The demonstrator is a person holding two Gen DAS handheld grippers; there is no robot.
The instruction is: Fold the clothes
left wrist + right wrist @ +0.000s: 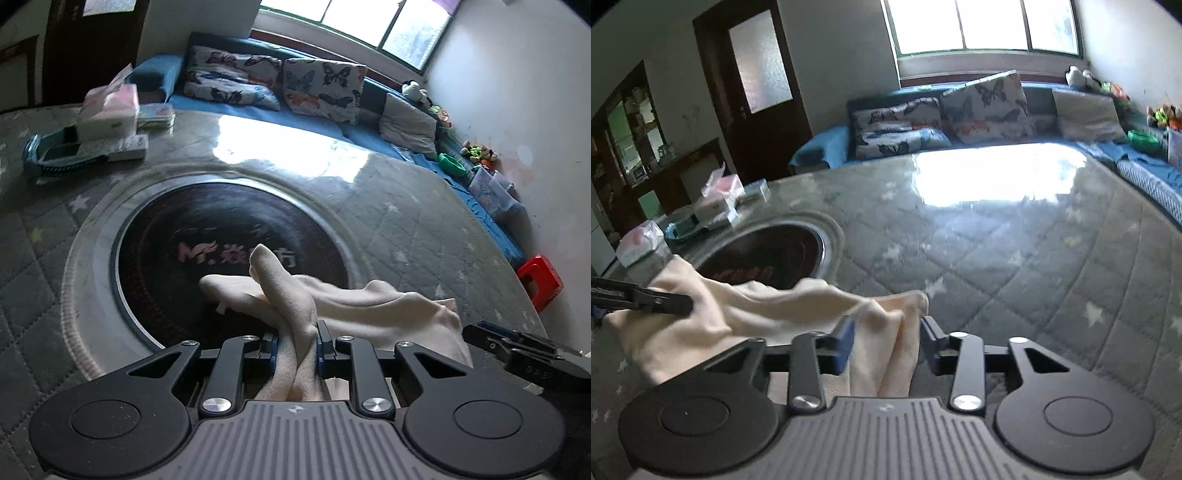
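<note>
A cream cloth garment (343, 299) hangs between both grippers above the quilted grey table. My left gripper (297, 341) is shut on a bunched end of it, with folds sticking out past the fingers. My right gripper (888, 332) holds the other end (886, 332); its jaws stand partly apart with cloth filling the gap. The right gripper shows at the right edge of the left wrist view (517, 347). The left gripper shows at the left edge of the right wrist view (646, 297). The cloth sags between them (757, 310).
A round black inset with a metal ring (229, 236) sits in the table under the cloth. Tissue packs and boxes (110, 110) lie at the far left. A blue sofa with butterfly cushions (321, 85) runs behind. A red stool (539, 280) stands at right.
</note>
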